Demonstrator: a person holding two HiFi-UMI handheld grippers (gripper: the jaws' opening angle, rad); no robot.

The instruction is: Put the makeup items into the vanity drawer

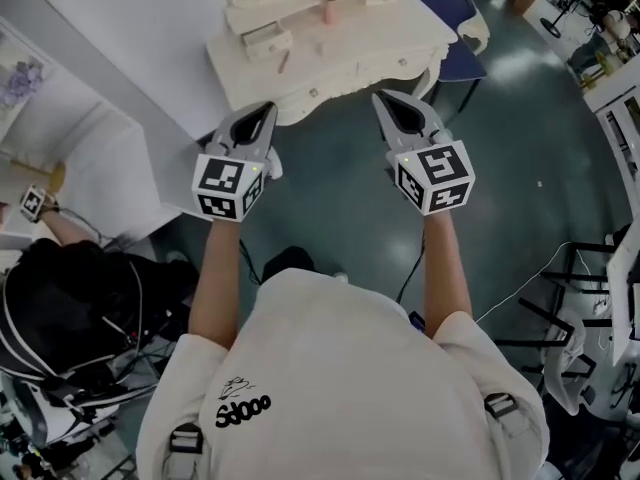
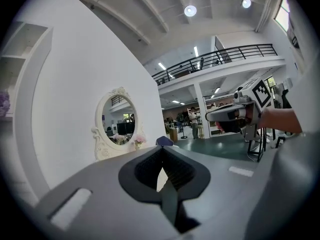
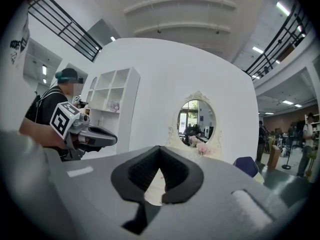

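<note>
Left tongs (image 1: 266, 110), right tongs (image 1: 387, 100): both together, empty, level, well short of bench (image 1: 385, 30); makeup stick (image 1: 284, 61) near bench's front edge; risk: tongs arriving unopened may nudge stick off that edge.

Items as counted:

- Two grippers were recorded: one left gripper (image 1: 267, 108) and one right gripper (image 1: 386, 98).
- Two marker cubes were recorded: a left cube (image 1: 228, 186) and a right cube (image 1: 436, 176).
- One vanity table (image 1: 340, 63) was listed.
- One small drawer box (image 1: 262, 36) was found on its top.
- One slim pinkish item (image 1: 284, 62) was entered.
- One vase of pink flowers (image 1: 329, 6) was entered.
- One oval mirror (image 3: 196, 119) was noted.
- One blue chair (image 1: 450, 6) was noted.
- One white shelf unit (image 3: 112, 96) was noted.
- One seated person (image 1: 60, 298) was counted at the left.
</note>
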